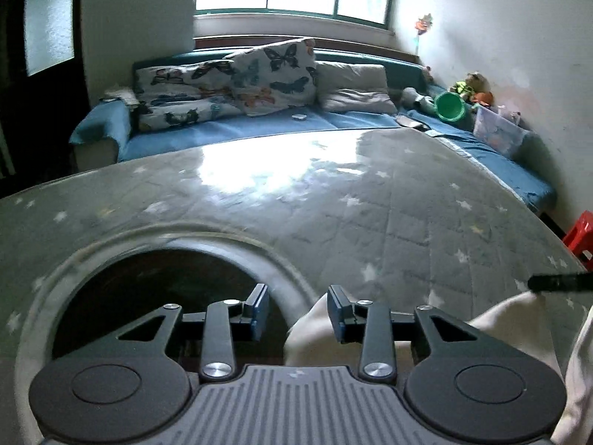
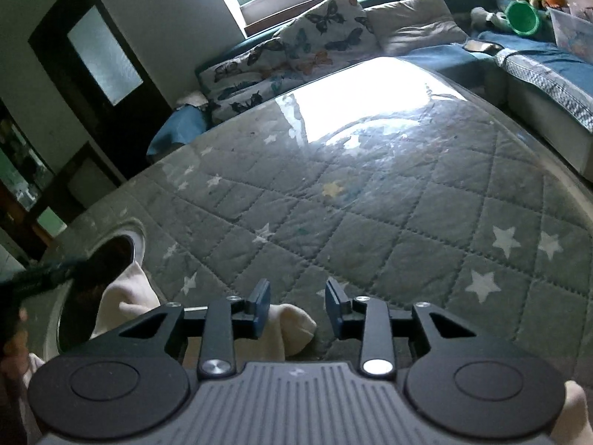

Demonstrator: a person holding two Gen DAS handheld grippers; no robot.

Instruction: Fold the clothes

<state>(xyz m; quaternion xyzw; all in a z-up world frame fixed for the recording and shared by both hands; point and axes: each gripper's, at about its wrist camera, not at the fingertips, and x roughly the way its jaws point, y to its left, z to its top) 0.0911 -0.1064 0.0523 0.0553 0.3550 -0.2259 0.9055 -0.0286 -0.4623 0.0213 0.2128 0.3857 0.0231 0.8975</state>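
Observation:
A cream garment (image 1: 309,333) lies rumpled on the near edge of the grey star-quilted table (image 1: 370,215). Another fold of it (image 1: 519,322) rises at the right. My left gripper (image 1: 298,311) stands open above it; its right pad hangs just over the cloth and nothing is pinched. In the right wrist view the cream garment (image 2: 292,328) lies under my right gripper (image 2: 298,309), which is open, with the cloth below its left pad. A second lobe of the garment (image 2: 126,296) drapes toward the round hole (image 2: 107,270).
A dark round hole (image 1: 166,296) cuts the table top at the near left. Behind the table runs a blue sofa (image 1: 259,129) with butterfly pillows (image 1: 274,74), a green bucket (image 1: 450,105) and a clear box (image 1: 496,129). A red stool (image 1: 582,233) stands at the right.

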